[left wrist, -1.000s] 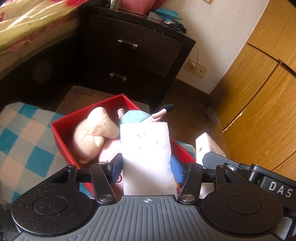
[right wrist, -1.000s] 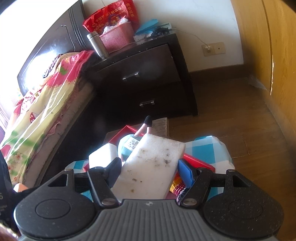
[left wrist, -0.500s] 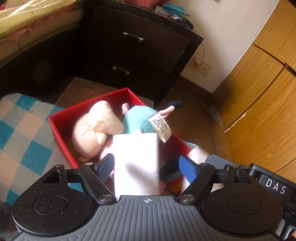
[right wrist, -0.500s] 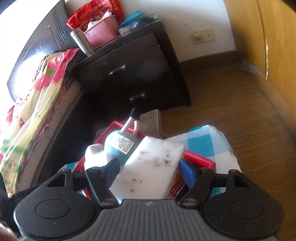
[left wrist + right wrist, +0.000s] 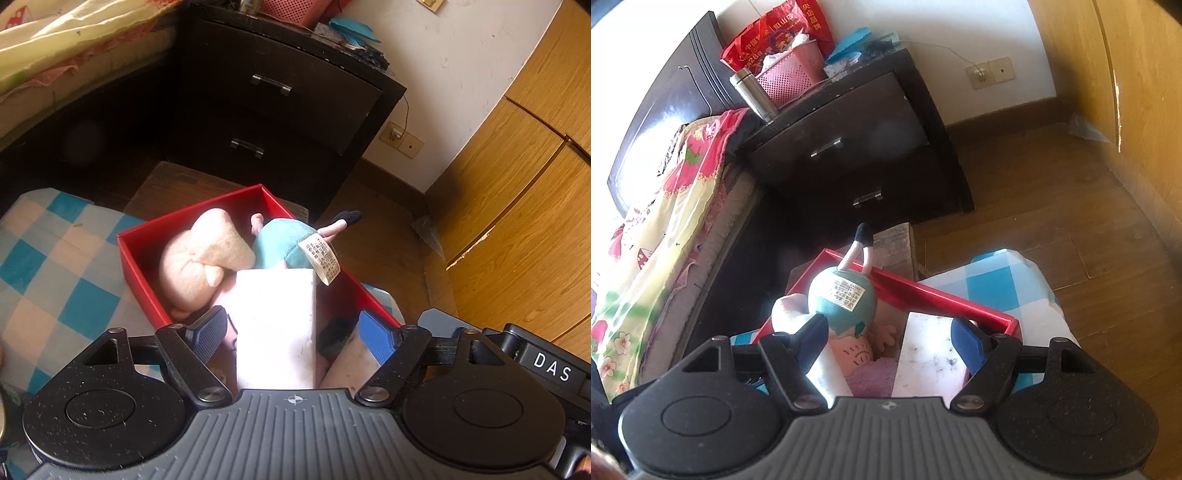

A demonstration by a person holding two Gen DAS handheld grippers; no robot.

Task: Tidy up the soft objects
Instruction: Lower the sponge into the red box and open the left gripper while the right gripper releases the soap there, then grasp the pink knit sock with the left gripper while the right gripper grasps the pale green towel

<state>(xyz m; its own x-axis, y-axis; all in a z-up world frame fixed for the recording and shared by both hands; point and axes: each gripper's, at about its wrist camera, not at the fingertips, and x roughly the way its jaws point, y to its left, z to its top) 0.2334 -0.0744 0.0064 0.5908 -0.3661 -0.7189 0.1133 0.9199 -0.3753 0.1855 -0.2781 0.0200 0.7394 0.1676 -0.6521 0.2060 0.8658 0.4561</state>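
A red box (image 5: 192,218) holds a beige plush (image 5: 199,258) and a teal doll (image 5: 284,240) with a white label. A white sponge block (image 5: 275,325) stands in the box's near end. My left gripper (image 5: 291,334) is open around it, both pads clear of its sides. A second, speckled white sponge (image 5: 923,354) leans in the box (image 5: 923,291) beside the right finger of my right gripper (image 5: 890,341). That gripper is open, its left finger far from the sponge. Below it lie the teal doll (image 5: 842,299), a pink face plush (image 5: 857,350) and something purple (image 5: 871,376).
The box rests on a blue-and-white checked cloth (image 5: 55,277). Behind it stand a dark nightstand (image 5: 280,96) with a pink basket (image 5: 790,77) and steel flask (image 5: 753,92), a bed (image 5: 55,37) at left, and wooden wardrobe doors (image 5: 517,184) at right.
My left jaws spread and let go of the white sponge, which now stands in the box. The right jaws widened too, and their speckled sponge sank into the box beside the right finger.
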